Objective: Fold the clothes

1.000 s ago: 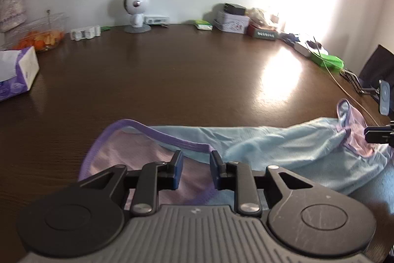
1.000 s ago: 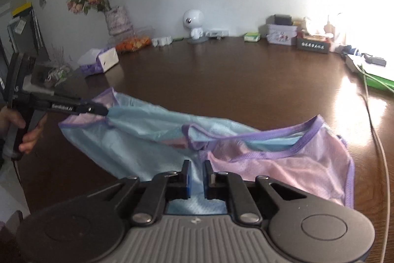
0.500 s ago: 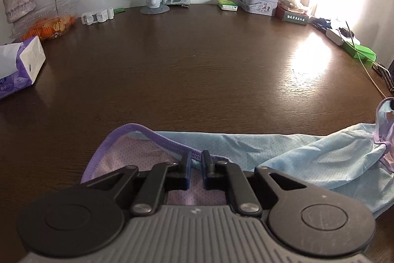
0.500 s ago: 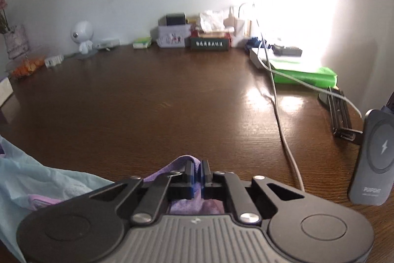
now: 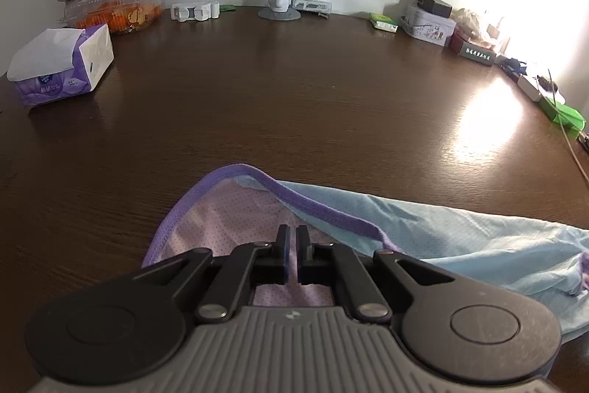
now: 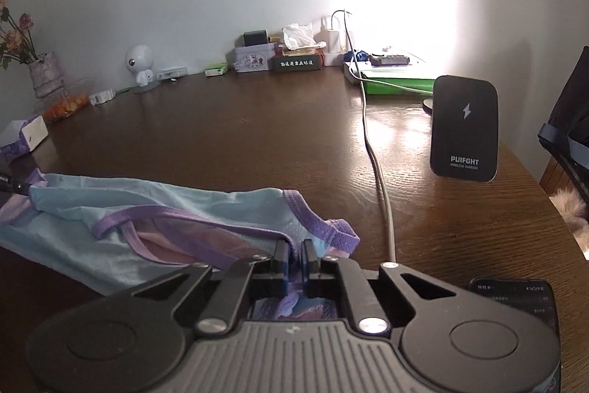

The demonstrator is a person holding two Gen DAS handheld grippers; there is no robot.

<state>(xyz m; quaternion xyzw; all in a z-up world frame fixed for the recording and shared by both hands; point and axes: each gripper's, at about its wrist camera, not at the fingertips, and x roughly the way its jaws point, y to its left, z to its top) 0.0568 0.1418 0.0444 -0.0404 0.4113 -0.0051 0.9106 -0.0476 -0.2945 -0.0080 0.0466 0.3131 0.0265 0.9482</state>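
A light blue garment with purple trim is spread low over the dark table, its long axis running side to side between the two tools. The left gripper is nearly closed, with the pink mesh panel pinched at one end. The right gripper is clamped on bunched purple-edged cloth at the other end, its jaws having just eased slightly. Each end is held by its nearer hand; a fold is judged to follow.
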